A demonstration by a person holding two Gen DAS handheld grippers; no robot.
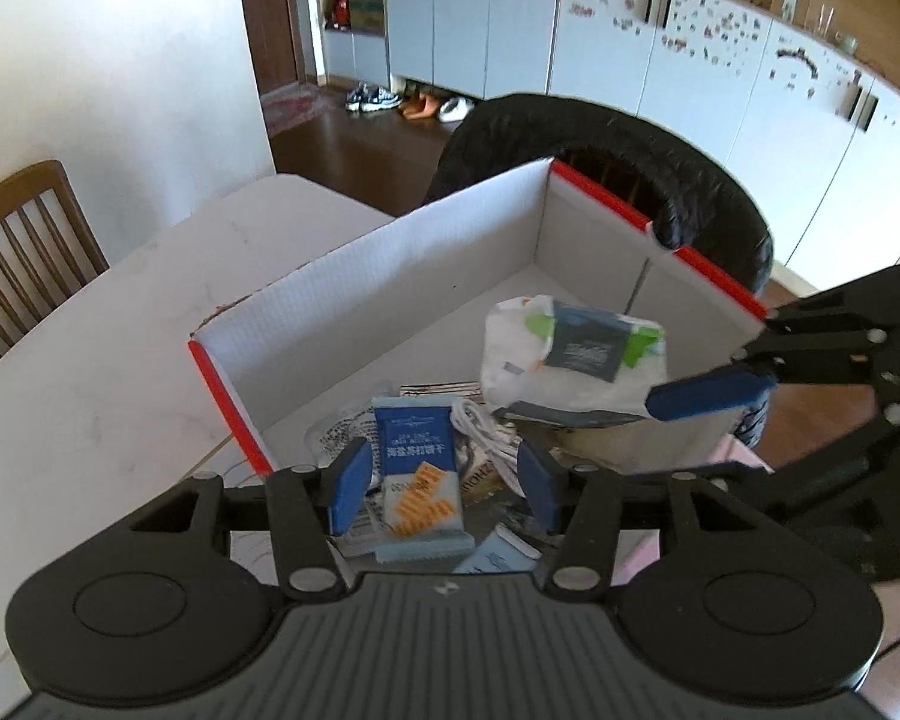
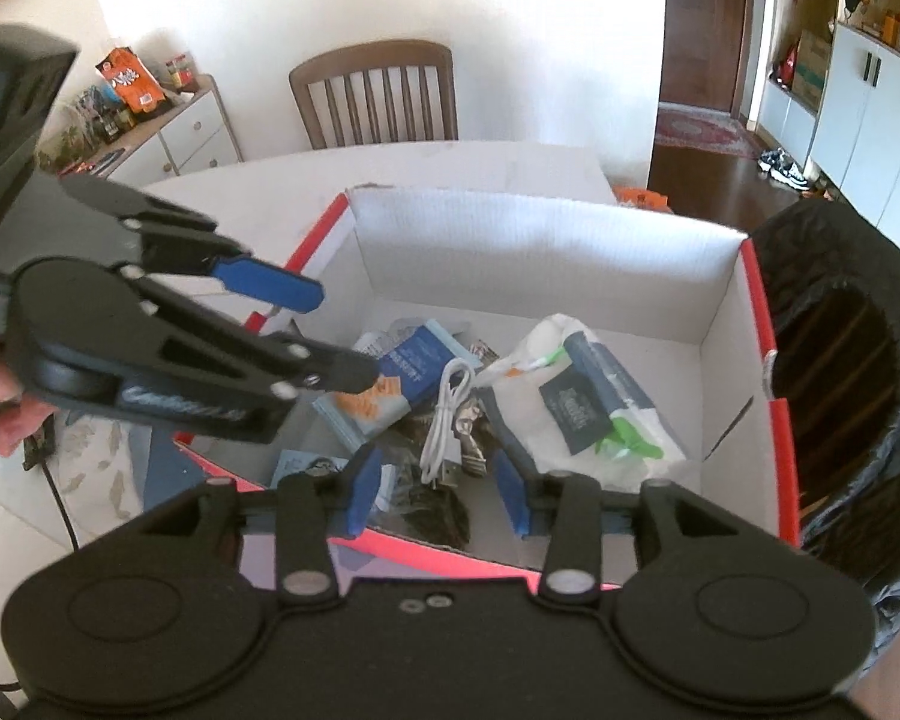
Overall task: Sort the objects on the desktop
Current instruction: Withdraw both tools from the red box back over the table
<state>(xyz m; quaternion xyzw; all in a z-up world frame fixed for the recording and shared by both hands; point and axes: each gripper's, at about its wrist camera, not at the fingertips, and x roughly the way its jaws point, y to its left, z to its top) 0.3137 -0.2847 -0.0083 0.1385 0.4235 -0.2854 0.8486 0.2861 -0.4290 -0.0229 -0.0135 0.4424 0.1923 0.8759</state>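
A white cardboard box with red rims [image 1: 390, 276] [image 2: 540, 252] stands on the white table. Inside lie a blue cracker packet [image 1: 420, 468] [image 2: 390, 384], a white USB cable [image 1: 486, 426] [image 2: 444, 420] and a white tissue pack with a dark label [image 1: 576, 354] [image 2: 588, 408]. My left gripper [image 1: 444, 480] is open and empty, hovering over the cracker packet. My right gripper [image 2: 438, 489] is open and empty above the box's near rim, over the cable. Each gripper shows in the other view, the right one [image 1: 714, 390] beside the tissue pack and the left one [image 2: 306, 330] over the box's left side.
A bin lined with a black bag [image 1: 618, 156] [image 2: 852, 372] stands against the box's far side. Wooden chairs [image 1: 24, 252] [image 2: 378, 96] sit at the table edges. A sideboard with snacks [image 2: 150, 120] and white cabinets [image 1: 630, 48] stand farther off.
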